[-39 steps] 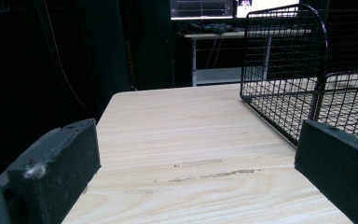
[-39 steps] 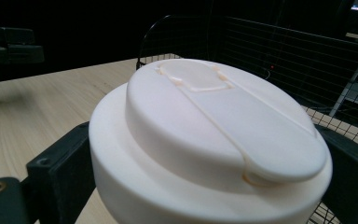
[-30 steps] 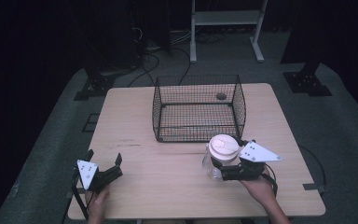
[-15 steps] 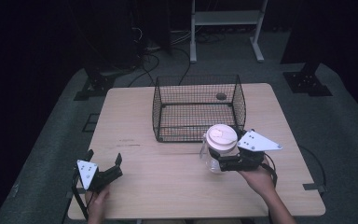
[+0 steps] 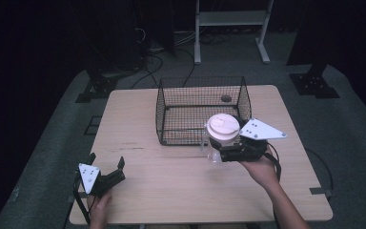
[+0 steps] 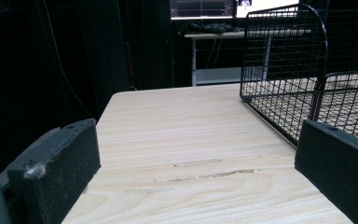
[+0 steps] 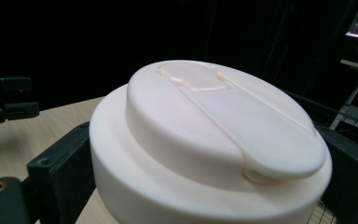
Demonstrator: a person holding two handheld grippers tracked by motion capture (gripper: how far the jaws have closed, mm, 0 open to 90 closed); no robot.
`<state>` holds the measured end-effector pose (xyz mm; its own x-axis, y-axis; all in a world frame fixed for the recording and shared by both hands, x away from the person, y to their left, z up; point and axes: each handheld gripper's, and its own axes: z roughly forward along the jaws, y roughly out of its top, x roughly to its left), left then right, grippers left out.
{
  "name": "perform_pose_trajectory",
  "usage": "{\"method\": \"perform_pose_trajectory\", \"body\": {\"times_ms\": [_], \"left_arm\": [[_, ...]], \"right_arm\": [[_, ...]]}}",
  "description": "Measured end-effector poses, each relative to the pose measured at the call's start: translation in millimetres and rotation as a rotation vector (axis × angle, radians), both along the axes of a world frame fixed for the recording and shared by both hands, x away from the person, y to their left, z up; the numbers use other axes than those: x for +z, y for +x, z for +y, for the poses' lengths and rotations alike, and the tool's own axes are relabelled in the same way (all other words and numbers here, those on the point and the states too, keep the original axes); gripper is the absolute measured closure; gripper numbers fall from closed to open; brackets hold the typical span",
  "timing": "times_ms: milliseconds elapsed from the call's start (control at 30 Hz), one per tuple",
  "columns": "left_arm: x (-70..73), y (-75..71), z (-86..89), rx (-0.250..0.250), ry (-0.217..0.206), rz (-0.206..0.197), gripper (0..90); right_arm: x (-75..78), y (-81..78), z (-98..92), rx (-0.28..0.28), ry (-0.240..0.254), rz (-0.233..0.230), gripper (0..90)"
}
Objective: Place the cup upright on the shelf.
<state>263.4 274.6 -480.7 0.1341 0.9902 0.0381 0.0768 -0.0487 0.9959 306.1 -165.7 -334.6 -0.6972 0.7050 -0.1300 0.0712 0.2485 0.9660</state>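
Lidded cup [image 5: 222, 131] — pinched by right gripper [image 5: 225, 149], raised at wire basket [image 5: 201, 110] front edge, not yet placed; left gripper [image 5: 106, 171] spread, idle.

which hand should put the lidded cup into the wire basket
Right. The right claw already grips the cup beside the basket; the left claw sits open, far off.

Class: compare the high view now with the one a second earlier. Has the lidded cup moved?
Yes. The cup, clamped in the right gripper, has moved left and toward the wire basket, now overlapping its near edge.
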Motion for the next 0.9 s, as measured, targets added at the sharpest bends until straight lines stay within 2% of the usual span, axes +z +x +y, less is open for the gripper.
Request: {"method": "perform_pose_trajectory", "body": {"times_ms": [233,533,900], "left_arm": [[0.0,-0.1,0.1,-0.001,-0.003,0.000,0.0],[0.1,0.0,0.4,0.000,-0.004,-0.001,0.0],[0.0,-0.1,0.8,0.001,-0.007,-0.001,0.0]], "right_arm": [[17.9,11.3,6.6,-0.011,-0.024,-0.019,4.3],[36.2,25.4,9.0,-0.017,0.000,-0.023,4.3],[56.4,48.2,20.7,-0.036,-0.021,-0.039,4.3]]}}
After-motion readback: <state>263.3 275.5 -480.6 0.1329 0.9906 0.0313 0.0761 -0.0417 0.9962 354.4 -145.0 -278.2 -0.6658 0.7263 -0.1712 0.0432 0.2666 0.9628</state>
